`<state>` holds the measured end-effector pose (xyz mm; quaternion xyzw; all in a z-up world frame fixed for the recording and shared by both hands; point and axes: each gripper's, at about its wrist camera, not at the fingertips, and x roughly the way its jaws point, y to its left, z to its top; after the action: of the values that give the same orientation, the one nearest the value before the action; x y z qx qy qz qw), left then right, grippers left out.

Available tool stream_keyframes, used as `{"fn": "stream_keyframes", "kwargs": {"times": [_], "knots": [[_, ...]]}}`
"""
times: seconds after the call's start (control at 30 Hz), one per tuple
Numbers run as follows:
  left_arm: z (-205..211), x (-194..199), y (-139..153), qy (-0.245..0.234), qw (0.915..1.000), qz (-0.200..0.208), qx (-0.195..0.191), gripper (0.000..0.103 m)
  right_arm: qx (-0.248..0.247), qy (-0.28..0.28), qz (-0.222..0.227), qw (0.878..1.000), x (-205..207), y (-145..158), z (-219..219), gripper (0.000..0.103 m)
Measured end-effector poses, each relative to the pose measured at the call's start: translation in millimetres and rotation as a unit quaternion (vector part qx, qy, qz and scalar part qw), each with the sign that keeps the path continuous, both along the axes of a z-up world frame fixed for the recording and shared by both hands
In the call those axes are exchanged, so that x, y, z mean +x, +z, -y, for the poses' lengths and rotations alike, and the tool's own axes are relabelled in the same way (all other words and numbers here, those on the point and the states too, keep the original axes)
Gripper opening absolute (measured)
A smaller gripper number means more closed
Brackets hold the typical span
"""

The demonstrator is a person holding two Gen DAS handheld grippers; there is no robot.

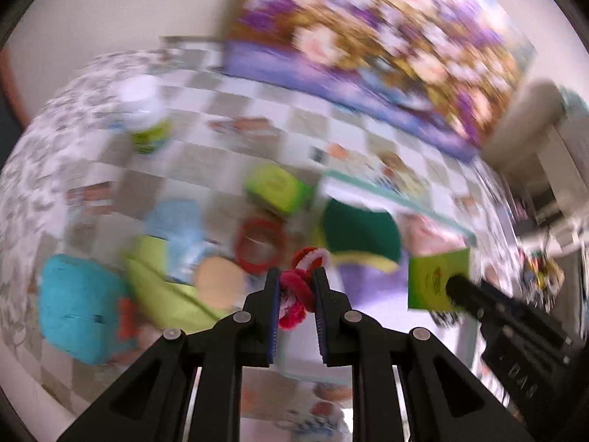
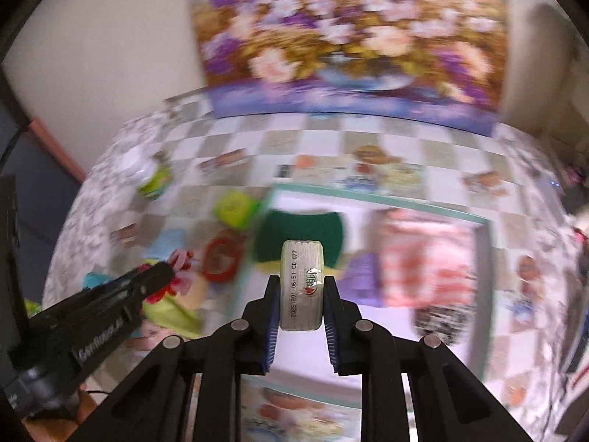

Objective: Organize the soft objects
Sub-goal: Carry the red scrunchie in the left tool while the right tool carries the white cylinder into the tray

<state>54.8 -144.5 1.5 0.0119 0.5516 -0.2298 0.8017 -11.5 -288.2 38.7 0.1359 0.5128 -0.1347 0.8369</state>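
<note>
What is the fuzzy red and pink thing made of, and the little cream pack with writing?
The twisted red and pink fuzzy thing in the left gripper looks like plush chenille or pipe cleaner: fluffy, matte pile. The small cream pack with printed text in the right gripper looks like smooth, slightly glossy plastic wrap, judging by its sheen and stamped date; its contents cannot be told.

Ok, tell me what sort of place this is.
Probably a room in a home: a table under a patterned checked tablecloth, a large floral painting leaning against the wall, and soft toys such as a teal plush.
</note>
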Motion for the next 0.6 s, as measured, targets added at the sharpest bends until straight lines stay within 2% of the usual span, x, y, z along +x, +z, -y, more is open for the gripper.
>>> {"fn": "stream_keyframes", "kwargs": {"times": [0.1, 0.33, 0.53, 0.6], "knots": [[23, -10, -10, -0.040, 0.9989, -0.025, 0.000, 0.018, -0.010, -0.039, -0.007, 0.999, -22, -1, 24, 0.023], [50, -28, -32, -0.082, 0.9948, -0.054, 0.027, 0.018, 0.001, -0.118, -0.047, 0.992, -61, -26, 71, 0.023], [61, -32, -52, -0.097, 0.9909, -0.079, 0.049, 0.018, 0.036, -0.117, -0.069, 0.990, -66, -49, 77, 0.025], [61, -32, -53, -0.095, 0.9909, -0.078, 0.055, 0.019, 0.029, -0.115, -0.070, 0.990, -65, -49, 73, 0.026]]}}
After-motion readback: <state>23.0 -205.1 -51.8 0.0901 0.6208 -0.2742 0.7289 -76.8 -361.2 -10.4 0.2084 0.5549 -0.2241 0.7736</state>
